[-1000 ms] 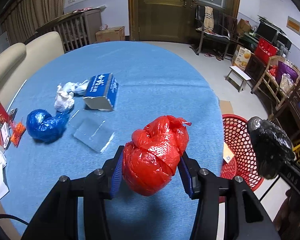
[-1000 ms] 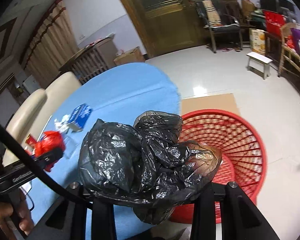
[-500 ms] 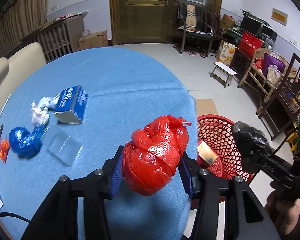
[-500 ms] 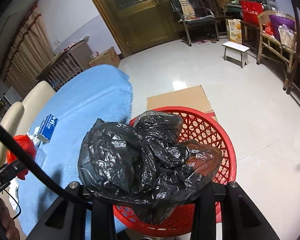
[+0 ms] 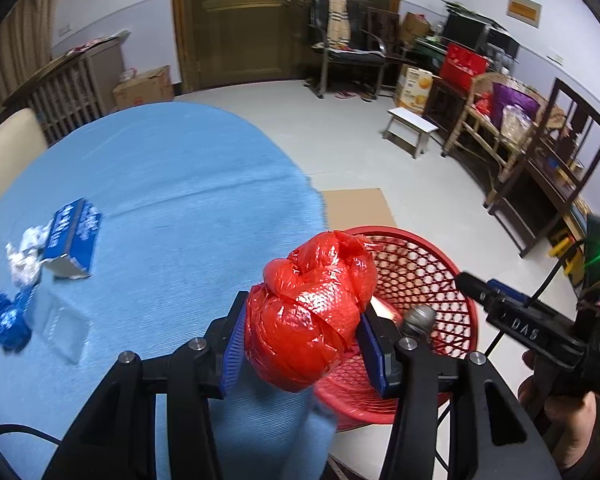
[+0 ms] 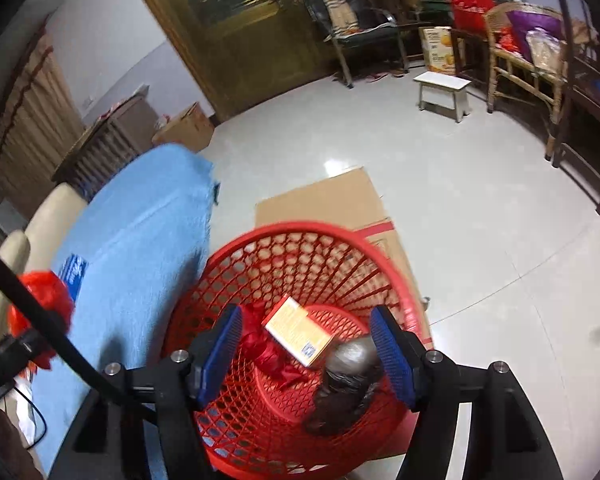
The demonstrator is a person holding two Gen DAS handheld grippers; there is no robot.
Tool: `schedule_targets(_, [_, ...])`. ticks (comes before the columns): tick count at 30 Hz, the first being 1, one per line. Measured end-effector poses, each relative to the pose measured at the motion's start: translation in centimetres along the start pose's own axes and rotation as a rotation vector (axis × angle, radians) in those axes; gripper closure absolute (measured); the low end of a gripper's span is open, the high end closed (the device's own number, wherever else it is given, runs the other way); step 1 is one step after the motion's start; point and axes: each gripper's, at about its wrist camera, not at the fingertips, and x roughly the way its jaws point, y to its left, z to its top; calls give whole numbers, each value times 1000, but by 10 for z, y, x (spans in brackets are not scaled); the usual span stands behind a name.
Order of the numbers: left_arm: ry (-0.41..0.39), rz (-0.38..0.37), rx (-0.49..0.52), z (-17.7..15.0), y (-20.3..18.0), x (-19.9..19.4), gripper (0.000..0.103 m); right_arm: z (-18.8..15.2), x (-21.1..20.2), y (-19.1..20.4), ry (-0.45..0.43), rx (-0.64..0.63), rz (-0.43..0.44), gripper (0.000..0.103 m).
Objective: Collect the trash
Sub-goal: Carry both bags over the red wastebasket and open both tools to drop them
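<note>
Over the red lattice basket (image 6: 300, 264), the right tool (image 6: 306, 350) spreads its jaws, nothing between them; a crinkled black bag (image 6: 342, 384) sits inside. Next, judging by position: the left tool (image 5: 302, 344), clenched on a knotted red plastic bag (image 5: 308, 312) at the blue-clothed bench (image 5: 172, 200) edge, must clear the rim and let go.

Your right gripper (image 6: 306, 354), jaws opening, nothing between them, above red basket (image 6: 396, 292) on the floor. Inside: black bag (image 6: 344, 384), yellow box (image 6: 298, 330), red wrapper (image 6: 266, 346). Blue worktop (image 6: 140, 240) edge beside basket.
</note>
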Motion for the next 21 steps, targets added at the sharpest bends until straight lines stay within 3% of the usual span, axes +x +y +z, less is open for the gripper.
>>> schedule_targets(10, [31, -71, 98, 6, -46, 16, 50, 17, -37, -28, -93, 79, -15, 33])
schedule_targets(12, [45, -89, 111, 6, -52, 20, 47, 19, -40, -30, -101, 85, -18, 33])
schedule_targets(13, [55, -100, 116, 6, -55, 22, 40, 19, -42, -32, -106, 89, -20, 33])
schedule_targets(15, [77, -96, 121, 5, -57, 28, 33, 20, -45, -34, -112, 98, -25, 33])
schedule_targets(21, [87, -97, 70, 0, -41, 25, 32, 19, -46, -36, -107, 101, -30, 33])
